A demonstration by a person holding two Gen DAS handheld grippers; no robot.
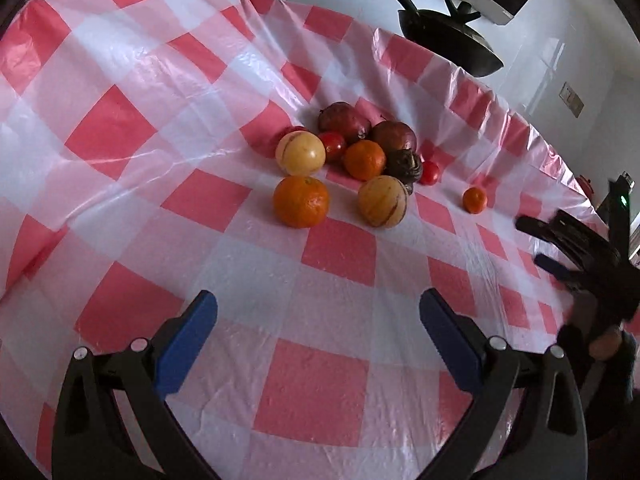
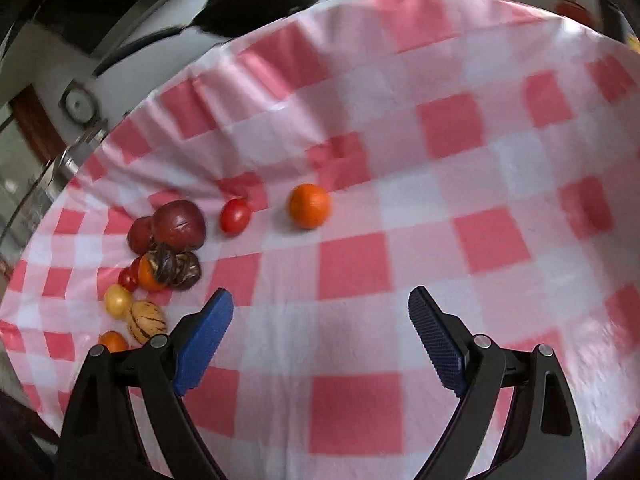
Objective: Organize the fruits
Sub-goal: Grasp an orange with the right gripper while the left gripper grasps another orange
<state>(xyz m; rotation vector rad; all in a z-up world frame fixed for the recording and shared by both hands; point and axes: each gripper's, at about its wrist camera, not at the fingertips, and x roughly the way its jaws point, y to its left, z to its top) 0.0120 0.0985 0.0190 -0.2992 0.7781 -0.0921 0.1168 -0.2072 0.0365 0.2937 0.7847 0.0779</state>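
Note:
A pile of fruit lies on the red-and-white checked tablecloth (image 1: 120, 128): a large orange (image 1: 301, 201), two striped yellow melons (image 1: 300, 153) (image 1: 383, 200), a second orange (image 1: 365, 159), dark red round fruits (image 1: 343, 119), small tomatoes (image 1: 430, 172) and a dark wrinkled fruit (image 1: 405, 165). A small mandarin (image 1: 475, 199) sits apart to the right. My left gripper (image 1: 318, 312) stands open, well short of the pile. My right gripper (image 2: 320, 306) is open too, with the mandarin (image 2: 309, 205) ahead of it and the pile (image 2: 172, 248) to its left. The right gripper (image 1: 560, 240) also shows in the left wrist view.
A black frying pan (image 1: 448, 36) with a long handle sits beyond the far table edge against a white wall. The tablecloth (image 2: 460, 208) spreads wide to the right of the mandarin. A tomato (image 2: 235, 216) lies between the pile and the mandarin.

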